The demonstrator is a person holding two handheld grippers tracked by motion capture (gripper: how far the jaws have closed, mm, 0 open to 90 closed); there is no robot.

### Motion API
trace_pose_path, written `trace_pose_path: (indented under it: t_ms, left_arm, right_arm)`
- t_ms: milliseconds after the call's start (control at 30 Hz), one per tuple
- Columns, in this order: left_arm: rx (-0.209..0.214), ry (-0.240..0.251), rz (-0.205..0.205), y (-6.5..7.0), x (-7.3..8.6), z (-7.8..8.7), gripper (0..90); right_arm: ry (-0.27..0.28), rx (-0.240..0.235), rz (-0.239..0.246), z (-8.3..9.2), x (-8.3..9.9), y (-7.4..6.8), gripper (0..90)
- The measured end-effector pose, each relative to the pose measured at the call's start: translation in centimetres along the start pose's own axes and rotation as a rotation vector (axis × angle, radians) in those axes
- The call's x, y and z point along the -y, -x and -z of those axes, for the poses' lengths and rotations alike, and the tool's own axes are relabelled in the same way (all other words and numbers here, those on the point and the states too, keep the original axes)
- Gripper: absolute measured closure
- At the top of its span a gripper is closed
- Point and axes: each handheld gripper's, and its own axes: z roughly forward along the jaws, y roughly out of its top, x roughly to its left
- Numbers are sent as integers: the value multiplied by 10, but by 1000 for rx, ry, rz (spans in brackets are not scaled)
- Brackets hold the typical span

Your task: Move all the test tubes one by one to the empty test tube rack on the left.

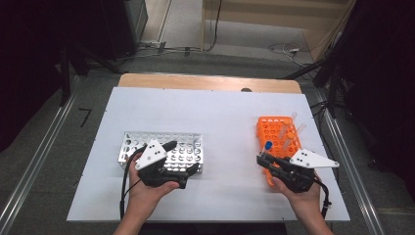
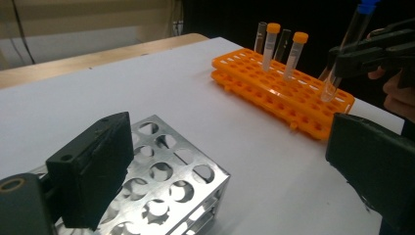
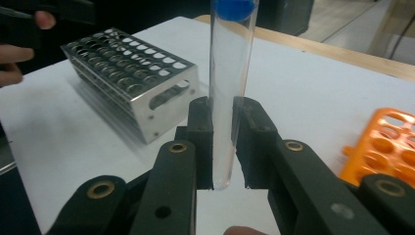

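Your right gripper [image 1: 266,159] is clamped on a clear tube [image 3: 227,93] with a blue cap, held upright over the near end of the orange rack [image 1: 274,132]. In the left gripper view the tube's bottom hangs just above that rack's holes. Your left gripper [image 1: 185,156] has its jaws spread wide with nothing between them, poised over the near right part of the metal rack [image 1: 142,139].

The orange rack sits close to the right edge of the white mat [image 1: 220,117]; there is little room on that side. Between the two racks lies a broad bare stretch of mat, and more bare mat runs behind both racks up to the wooden table edge [image 1: 205,81]. The strip in front of the racks, towards you, is narrow.

Four more tubes [image 2: 271,44] stand in the far end of the orange rack, two with orange caps, well apart from the held tube. The metal rack's holes look empty. Your left gripper itself stands over the metal rack's near right holes.
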Motion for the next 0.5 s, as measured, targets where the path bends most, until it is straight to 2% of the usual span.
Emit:
trace_pose_path:
  t_ms: [33, 100, 300, 433, 500]
  left_arm:
    - [10, -6, 2, 1, -1, -3, 50]
    - [29, -9, 6, 3, -4, -10, 68]
    - [48, -20, 3, 14, -16, -27, 166]
    - [101, -27, -13, 22, -21, -37, 249]
    - [130, -29, -8, 26, -20, -42, 308]
  right_arm:
    - [0, 0, 0, 0, 0, 0, 756]
    - [-9, -26, 10, -11, -3, -7, 757]
    - [-37, -66, 28, -30, -4, -21, 757]
    - [-37, -94, 28, -38, -2, -27, 757]
    - [-39, -97, 26, -39, -2, -29, 757]
